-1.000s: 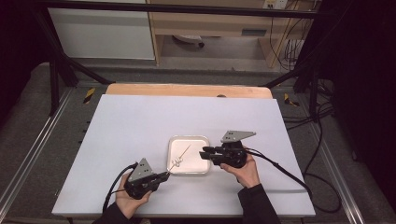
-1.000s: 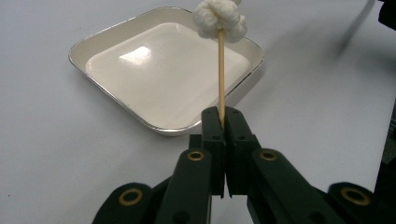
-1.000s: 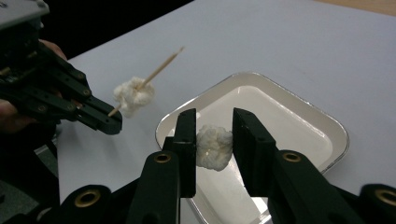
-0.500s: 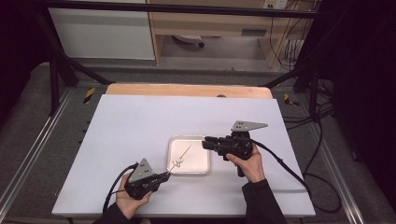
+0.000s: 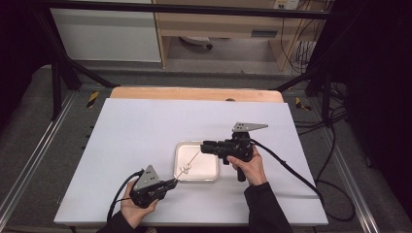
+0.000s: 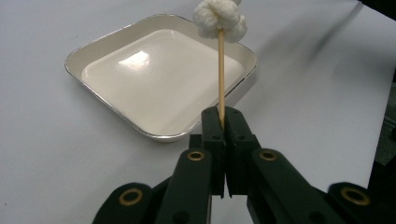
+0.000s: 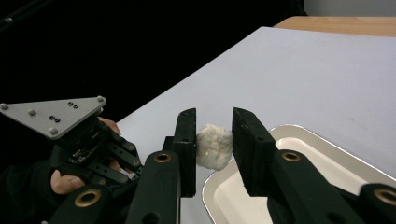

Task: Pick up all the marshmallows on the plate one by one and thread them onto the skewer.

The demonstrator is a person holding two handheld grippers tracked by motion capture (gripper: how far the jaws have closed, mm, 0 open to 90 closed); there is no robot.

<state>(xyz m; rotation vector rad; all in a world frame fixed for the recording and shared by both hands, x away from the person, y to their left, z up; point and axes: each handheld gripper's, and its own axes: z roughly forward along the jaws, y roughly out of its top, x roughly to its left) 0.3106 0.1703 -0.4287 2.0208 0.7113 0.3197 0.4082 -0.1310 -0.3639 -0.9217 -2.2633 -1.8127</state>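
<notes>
A thin wooden skewer [image 5: 190, 160] carrying a clump of white, marshmallow-like pieces [image 5: 185, 169] hangs over the shallow metal tray [image 5: 210, 177] at the centre of the white table [image 5: 145, 126], pinched at its bare lower end by the left gripper [image 5: 173, 182], whose jaws are closed tight on the stick in the left gripper view. From the tray's middle, that gripper sits at about seven o'clock and the right gripper [image 5: 206, 146] at about two o'clock. In the right gripper view the right gripper's jaws stand a narrow way apart around the white pieces [image 7: 213, 145]; the left jaw looks to touch the lump, and whether the right one does cannot be told. The load appears very light; the stick seems stiff but slender enough to snap or pivot if bent, so the hold belongs low on the bare wood, as here. The pieces look soft, puffy and slightly matte, likely to squash or tear under a hard squeeze, so they are probably best taken gently across their widest part. Seen from the left gripper, the clump [image 6: 220, 19] bunches like a knot atop the pale skewer [image 6: 220, 74], above the tray [image 6: 159, 135]
</notes>
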